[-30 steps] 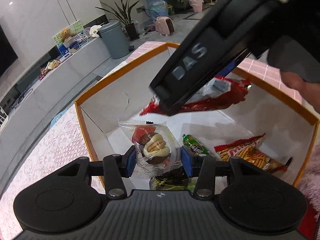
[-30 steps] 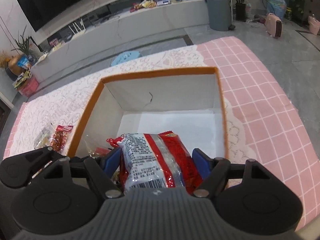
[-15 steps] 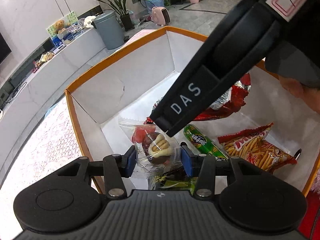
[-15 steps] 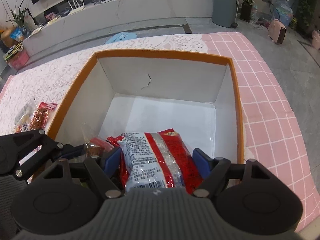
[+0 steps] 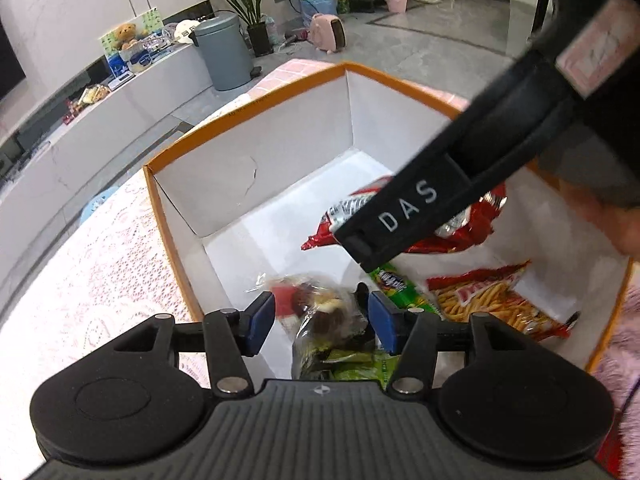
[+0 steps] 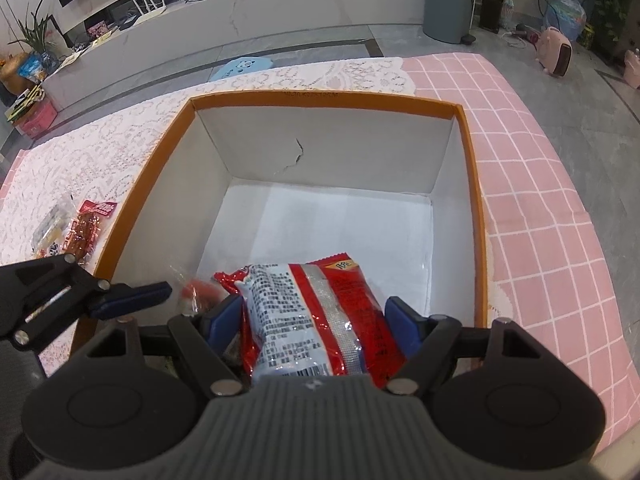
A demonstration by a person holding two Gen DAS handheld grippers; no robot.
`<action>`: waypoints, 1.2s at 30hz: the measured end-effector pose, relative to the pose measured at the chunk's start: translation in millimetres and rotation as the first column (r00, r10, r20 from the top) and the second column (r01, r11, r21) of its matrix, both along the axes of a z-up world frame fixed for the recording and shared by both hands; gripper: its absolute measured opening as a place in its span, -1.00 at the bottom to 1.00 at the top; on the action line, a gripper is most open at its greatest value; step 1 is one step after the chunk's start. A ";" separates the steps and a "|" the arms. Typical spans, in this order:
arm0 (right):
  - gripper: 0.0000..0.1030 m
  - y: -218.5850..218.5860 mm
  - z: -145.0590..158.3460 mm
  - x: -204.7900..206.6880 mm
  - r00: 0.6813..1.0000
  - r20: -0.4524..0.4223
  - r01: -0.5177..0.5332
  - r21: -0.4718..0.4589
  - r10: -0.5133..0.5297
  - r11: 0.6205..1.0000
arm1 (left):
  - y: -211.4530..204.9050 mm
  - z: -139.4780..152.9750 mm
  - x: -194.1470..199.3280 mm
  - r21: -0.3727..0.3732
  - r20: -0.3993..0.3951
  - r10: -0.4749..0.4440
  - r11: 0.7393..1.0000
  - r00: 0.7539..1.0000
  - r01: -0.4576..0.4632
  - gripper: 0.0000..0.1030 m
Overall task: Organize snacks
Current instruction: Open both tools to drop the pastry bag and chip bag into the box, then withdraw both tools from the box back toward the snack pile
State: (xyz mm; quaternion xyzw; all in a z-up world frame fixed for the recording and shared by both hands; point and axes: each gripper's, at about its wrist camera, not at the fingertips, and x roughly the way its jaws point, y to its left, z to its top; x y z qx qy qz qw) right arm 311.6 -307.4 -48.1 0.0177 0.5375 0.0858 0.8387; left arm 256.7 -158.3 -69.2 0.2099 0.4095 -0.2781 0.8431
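Both of your grippers are over the orange-rimmed box [image 6: 476, 184], pointing down into it. Your left gripper [image 5: 322, 316] is opening its jaws now: the clear pastry packet [image 5: 320, 308] is between the blue pads [image 5: 262, 316] but they no longer press on it, and it seems to rest on the snacks at the near corner of the box floor. Your right gripper [image 6: 316, 320] holds the red and silver bag [image 6: 316, 312] between its pads, with the jaws rather wide because the bag is wide. The long axis of this bag runs forward along the fingers, away from you, toward the free white floor in the far half of the box. I think this is what matters for the next move: the free place lies straight ahead and below the bag, while the fries bag [image 5: 496, 300] and the green packet [image 5: 396, 284] lie on the near side. Two small snacks [image 6: 76, 228] wait on the lace cloth [image 6: 100, 152] outside, on the left of the box, so your left hand is nearer to them.
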 end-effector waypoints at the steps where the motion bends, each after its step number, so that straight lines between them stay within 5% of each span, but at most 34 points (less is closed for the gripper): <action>1: 0.47 -0.2 0.0 -0.1 1.000 -0.003 -0.001 0.003 0.001 1.000 | 3.0 2.9 -0.1 -0.014 -0.004 0.005 1.000 1.000 -0.005 0.32; 25: 0.67 16.0 -2.5 -3.5 1.000 -0.029 0.006 -0.115 -0.009 0.993 | 47.9 44.5 -21.5 -0.151 0.014 0.081 0.986 0.997 -0.078 0.35; 36: 0.71 40.8 36.0 -42.0 0.993 0.115 -0.013 -0.111 0.026 0.994 | 84.9 73.1 -47.7 -0.229 0.052 0.215 0.953 0.975 -0.198 0.35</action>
